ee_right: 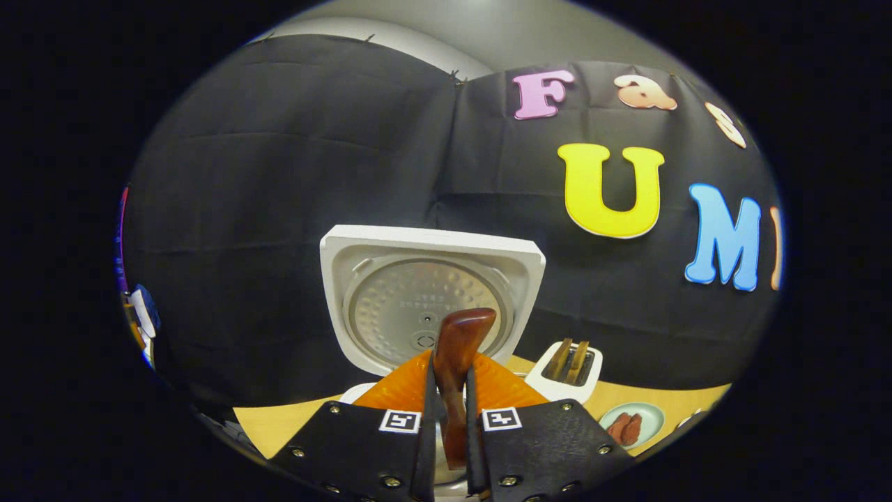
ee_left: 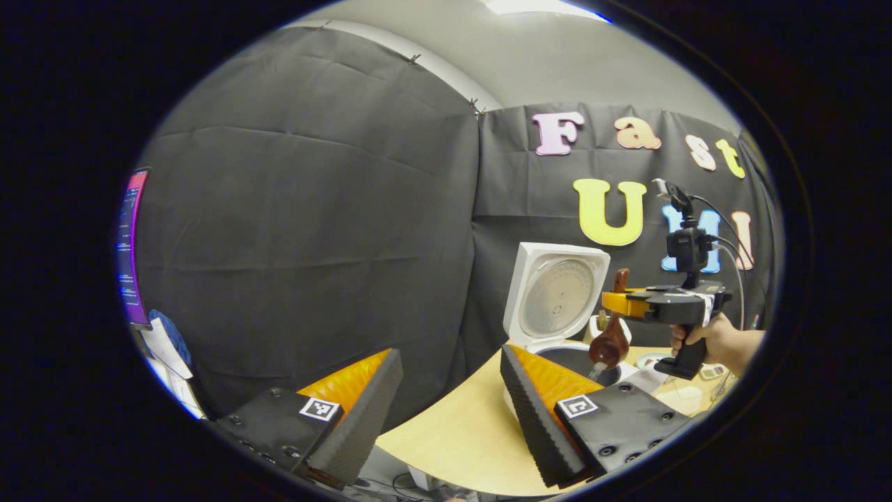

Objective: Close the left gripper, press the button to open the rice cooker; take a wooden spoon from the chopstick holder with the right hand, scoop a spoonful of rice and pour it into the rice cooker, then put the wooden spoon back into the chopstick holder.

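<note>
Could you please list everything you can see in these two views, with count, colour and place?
rice cooker: one, white, lid up, at the table's back.
wooden spoon: one, dark brown, clamped upright, bowl over the open pot.
chopstick holder: one, white, right of the cooker, wooden utensils inside.
plate: one, pale, reddish food on it, right of the holder.
table: one, light wood.
monitor: one, lit, far left.
hand: one, holding the right gripper.
right gripper: shut on the spoon.
left gripper: open, nothing held.

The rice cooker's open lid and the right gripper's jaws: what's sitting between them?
In the right gripper view, the wooden spoon stands upright, clamped by the right gripper, its handle end rising in front of the rice cooker's open lid.
</note>
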Motion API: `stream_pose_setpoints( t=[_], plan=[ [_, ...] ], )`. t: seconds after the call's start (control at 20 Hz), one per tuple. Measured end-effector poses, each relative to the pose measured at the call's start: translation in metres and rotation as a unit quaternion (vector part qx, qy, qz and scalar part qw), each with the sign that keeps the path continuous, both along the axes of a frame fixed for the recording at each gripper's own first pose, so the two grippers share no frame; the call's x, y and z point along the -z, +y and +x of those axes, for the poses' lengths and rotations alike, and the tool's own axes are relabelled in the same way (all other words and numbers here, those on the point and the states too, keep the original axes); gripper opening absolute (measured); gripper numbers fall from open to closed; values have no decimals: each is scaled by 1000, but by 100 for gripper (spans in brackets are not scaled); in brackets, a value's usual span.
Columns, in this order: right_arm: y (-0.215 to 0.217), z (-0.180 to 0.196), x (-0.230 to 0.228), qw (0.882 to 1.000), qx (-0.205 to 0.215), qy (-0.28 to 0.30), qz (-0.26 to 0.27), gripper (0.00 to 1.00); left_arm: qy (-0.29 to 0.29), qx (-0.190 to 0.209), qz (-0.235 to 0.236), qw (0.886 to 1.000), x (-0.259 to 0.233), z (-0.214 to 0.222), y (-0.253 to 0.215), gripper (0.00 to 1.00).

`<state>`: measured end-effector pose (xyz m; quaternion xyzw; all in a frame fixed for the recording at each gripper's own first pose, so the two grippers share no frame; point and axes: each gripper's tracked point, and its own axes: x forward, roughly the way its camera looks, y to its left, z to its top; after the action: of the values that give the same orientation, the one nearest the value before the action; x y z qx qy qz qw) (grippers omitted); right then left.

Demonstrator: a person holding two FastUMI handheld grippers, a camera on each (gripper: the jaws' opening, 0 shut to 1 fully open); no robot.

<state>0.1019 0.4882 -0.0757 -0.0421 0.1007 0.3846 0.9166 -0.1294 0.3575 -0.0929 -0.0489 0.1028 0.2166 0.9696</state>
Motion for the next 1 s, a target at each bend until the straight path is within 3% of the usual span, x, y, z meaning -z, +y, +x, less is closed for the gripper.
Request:
stream_pose_setpoints(
  t=[0.15, 0.4, 0.65, 1.0],
  plan=[
    [-3, -6, -13, 999, -8, -39, -10, 18, -3, 5, 5, 1000, -3, 2, 1, 98],
    [-15, -1, -21, 998, -13, 36, 48, 18, -16, 23, 8, 1000, -11, 7, 1, 98],
    [-64, 3, -38, 988, 27, 96, 120, 18, -27, 46, 14, 998, -16, 16, -5, 98],
    [-171, 24, -32, 980, 105, 107, 129, 18, -45, 94, 13, 995, -21, 22, -15, 95]
  ],
)
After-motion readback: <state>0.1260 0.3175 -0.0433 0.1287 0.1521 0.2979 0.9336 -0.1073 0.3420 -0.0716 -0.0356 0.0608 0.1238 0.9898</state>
